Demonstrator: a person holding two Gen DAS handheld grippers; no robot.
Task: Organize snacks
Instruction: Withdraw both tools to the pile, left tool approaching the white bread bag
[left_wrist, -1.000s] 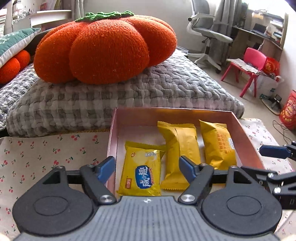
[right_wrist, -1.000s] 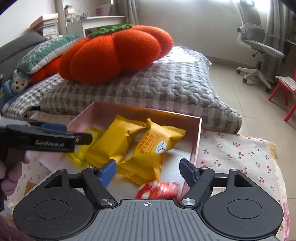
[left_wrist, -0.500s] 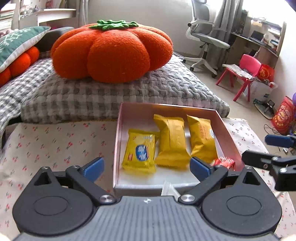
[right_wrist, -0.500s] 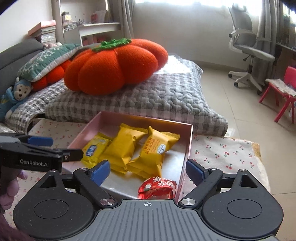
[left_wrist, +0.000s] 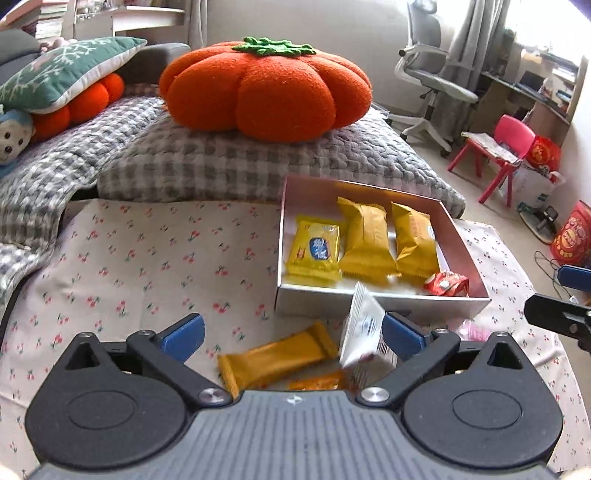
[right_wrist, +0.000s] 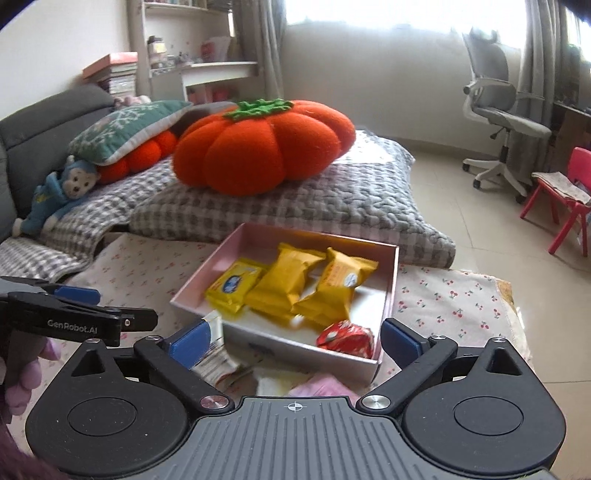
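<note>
Both claws wider, farther from box (left_wrist: 380, 302)

Bright daylight from blown-out window (right_wrist: 369, 14) at back. Strong fisheye bending at edges. Near snack packets (left_wrist: 280, 358) motion-blurred.

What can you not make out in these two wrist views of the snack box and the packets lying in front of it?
- Orange packet, left wrist view: mostly hidden behind the gripper body.
- White packet: print blurred in both views.
- Pink item, right wrist view: cut off by the gripper body.
- Yellow packets: lettering too small.
</note>
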